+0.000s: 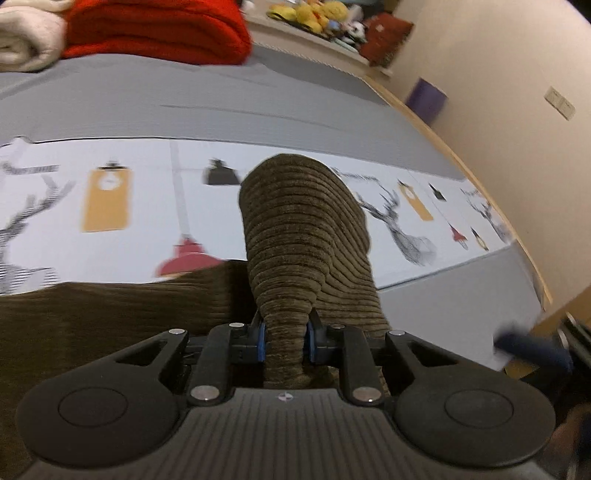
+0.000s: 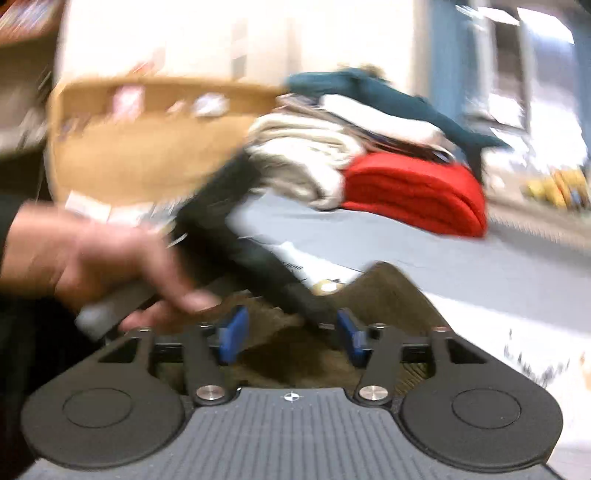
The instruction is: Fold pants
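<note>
1. The left tongs [image 1: 286, 341] are clenched on a bunched fold of the brown corduroy pants [image 1: 306, 236], the cloth pinched tight between the blue pads [image 1: 261, 341]
2. Ahead of those tongs the gripped fold rises in a ribbed hump, while the rest of the pants spreads flat to their left over the bed [image 1: 221, 96]
3. Beyond the hump lies a pale printed sheet [image 1: 110, 206] with deer heads and lamps, and past it the grey bed cover
4. Far ahead and to the left sit a folded red blanket [image 1: 159, 29] and a cream one [image 1: 26, 40] touching it
5. The right tongs [image 2: 290, 338] stand released, blue pads [image 2: 232, 334] well apart, with the pants [image 2: 391, 291] lying under and just ahead of them, not gripped
6. A bare hand [image 2: 92, 258] is to the left of the right tongs, holding the other tool's dark handle; that view is badly blurred
7. Further ahead of the right tongs the red blanket [image 2: 413, 192] lies beside a heap of pale and teal clothes [image 2: 369, 114]
</note>
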Available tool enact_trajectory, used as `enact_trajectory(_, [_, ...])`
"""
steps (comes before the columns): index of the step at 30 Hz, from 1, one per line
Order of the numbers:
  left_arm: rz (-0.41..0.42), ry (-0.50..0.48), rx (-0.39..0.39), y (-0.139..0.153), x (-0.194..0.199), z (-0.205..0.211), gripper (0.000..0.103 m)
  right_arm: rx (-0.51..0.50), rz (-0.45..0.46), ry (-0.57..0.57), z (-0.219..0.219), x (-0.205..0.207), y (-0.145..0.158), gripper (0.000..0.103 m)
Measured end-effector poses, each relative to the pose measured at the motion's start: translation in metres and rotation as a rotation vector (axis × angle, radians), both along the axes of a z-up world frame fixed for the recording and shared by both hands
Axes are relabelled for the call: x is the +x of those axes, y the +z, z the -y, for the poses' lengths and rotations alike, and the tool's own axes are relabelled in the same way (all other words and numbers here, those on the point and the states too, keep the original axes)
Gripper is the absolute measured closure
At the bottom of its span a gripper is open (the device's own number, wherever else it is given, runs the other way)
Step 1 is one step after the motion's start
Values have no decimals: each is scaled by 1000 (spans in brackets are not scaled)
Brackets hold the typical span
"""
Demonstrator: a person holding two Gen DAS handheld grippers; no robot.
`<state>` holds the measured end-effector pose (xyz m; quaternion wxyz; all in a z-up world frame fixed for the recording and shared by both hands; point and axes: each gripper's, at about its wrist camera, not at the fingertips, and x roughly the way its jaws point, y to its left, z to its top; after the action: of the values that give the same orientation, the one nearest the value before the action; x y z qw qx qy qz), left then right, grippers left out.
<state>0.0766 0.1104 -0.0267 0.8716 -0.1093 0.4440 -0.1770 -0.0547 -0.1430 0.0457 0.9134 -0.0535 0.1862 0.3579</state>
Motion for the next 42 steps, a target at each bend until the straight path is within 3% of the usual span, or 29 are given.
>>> enact_trajectory(4, [31, 75, 13, 12, -12, -47, 82, 39, -155, -184, 7, 34, -9, 40])
enact_trajectory(7, [60, 145, 48, 21, -26, -91, 82, 24, -324, -279, 2, 60, -28, 40])
enact_trajectory(10, [65, 251, 110, 23, -40, -134, 82, 58, -486, -321, -6, 81, -47, 38])
enact_trajectory(13, [13, 383, 130, 19, -49, -182, 82, 79, -565, -289, -22, 89, -60, 36])
enact_trajectory(15, [-39, 448, 156, 12, -52, -206, 70, 72, -600, -253, -36, 91, -65, 33])
enact_trajectory(17, [-60, 510, 173, 8, -53, -221, 42, 69, -638, -216, -48, 96, -67, 32])
enact_trajectory(19, [-76, 539, 149, 5, -51, -230, 21, 67, -672, -174, -60, 96, -72, 29])
enact_trajectory(22, [-154, 544, 59, -12, -41, -238, 17, 36, -674, -154, -75, 97, -74, 18])
enact_trajectory(26, [-257, 539, -13, -32, -27, -237, 14, 29, -697, -182, -83, 100, -84, 15])
enact_trajectory(28, [-282, 550, -31, -39, -25, -234, 12, 56, -725, -198, -82, 103, -88, 19])
enact_trajectory(29, [-291, 559, -37, -42, -24, -232, 12, 72, -728, -199, -81, 104, -89, 23])
enact_trajectory(31, [-290, 564, -27, -41, -23, -223, 13, 72, -703, -184, -81, 102, -90, 44])
enact_trajectory(34, [-262, 532, 32, -31, -17, -205, 26, 50, -632, -161, -85, 96, -84, 63])
enact_trajectory(36, [-244, 531, 43, -25, -15, -198, 38, 62, -601, -154, -80, 95, -76, 67])
enact_trajectory(38, [-236, 533, -7, -24, -14, -193, 52, 83, -579, -162, -70, 99, -67, 69])
enact_trajectory(42, [-225, 450, -73, -18, -1, -158, 59, 82, -536, -212, -37, 112, -50, 71])
